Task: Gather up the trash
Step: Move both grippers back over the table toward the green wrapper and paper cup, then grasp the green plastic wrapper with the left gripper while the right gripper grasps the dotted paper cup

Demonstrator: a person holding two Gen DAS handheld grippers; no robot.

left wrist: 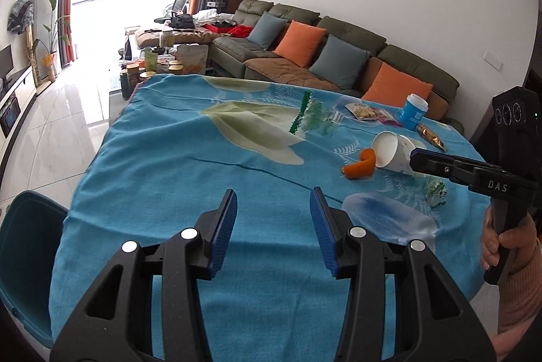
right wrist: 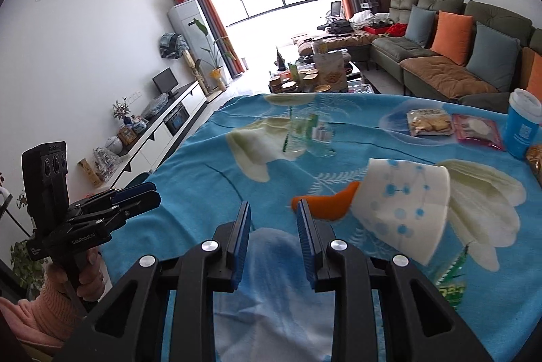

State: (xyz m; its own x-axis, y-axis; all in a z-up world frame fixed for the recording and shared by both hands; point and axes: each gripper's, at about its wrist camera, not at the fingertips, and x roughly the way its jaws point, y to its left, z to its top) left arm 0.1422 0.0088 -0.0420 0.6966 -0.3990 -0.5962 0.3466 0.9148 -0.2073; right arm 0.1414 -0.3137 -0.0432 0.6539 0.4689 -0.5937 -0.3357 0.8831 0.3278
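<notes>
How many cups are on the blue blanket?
2. A white paper cup lies tipped on its side beside an orange peel; a blue lidded cup stands upright at the far right. More may be out of view.

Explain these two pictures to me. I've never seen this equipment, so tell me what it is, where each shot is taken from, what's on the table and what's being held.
A person holds a trigger-handled clamp tool in each hand; each carries a camera looking along its jaws. The left tool's picture shows the left gripper up close, the right tool's the right gripper. Both stand open, holding nothing. On the blue blanket covering the table lie a tipped paper cup, an orange peel, clear plastic wrappers, a snack bag of crackers, a pink packet and an upright blue cup. A teal bin sits by the left edge.
</notes>
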